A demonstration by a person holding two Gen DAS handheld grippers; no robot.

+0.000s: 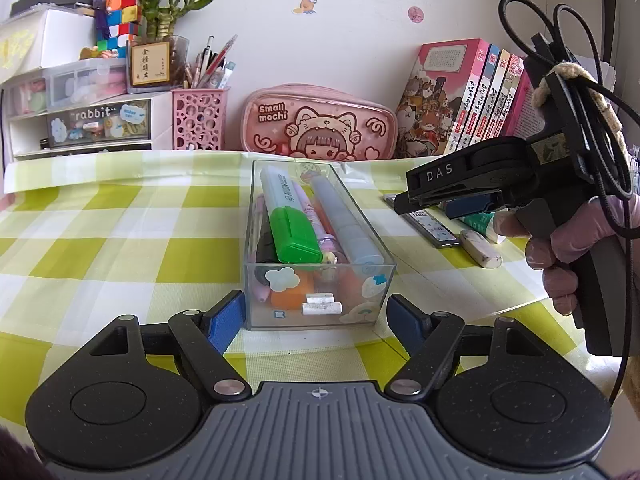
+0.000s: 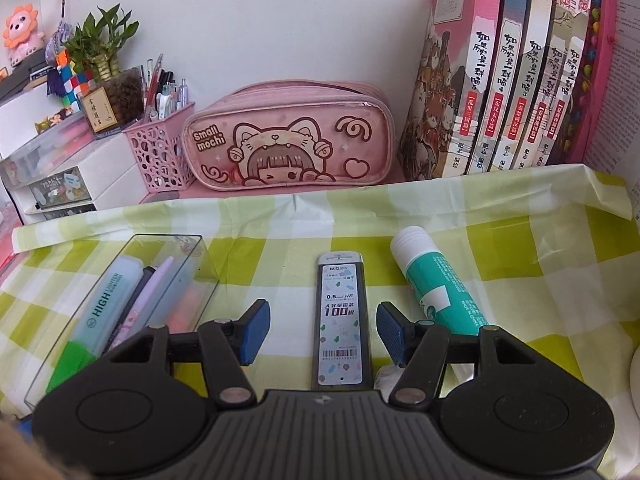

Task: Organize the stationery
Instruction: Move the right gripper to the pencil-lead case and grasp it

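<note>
the left gripper [image 1: 316, 314] grips the near end of the clear box [image 1: 320, 248] of pens on the worktop [image 1: 120, 240]. the right gripper [image 2: 322, 330] stands open around the lead case [image 2: 340, 320], not touching; glue stick [image 2: 436, 280] just beside.

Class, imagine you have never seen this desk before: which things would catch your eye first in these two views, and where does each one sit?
The clear box crammed with highlighters stands mid-table on the green checked cloth, the left gripper straddling its near end. Behind it, against the wall, lies the pink pencil case, with a row of books to its right. In the right wrist view, a pencil lead case lies flat between the right gripper's open pads.
</note>
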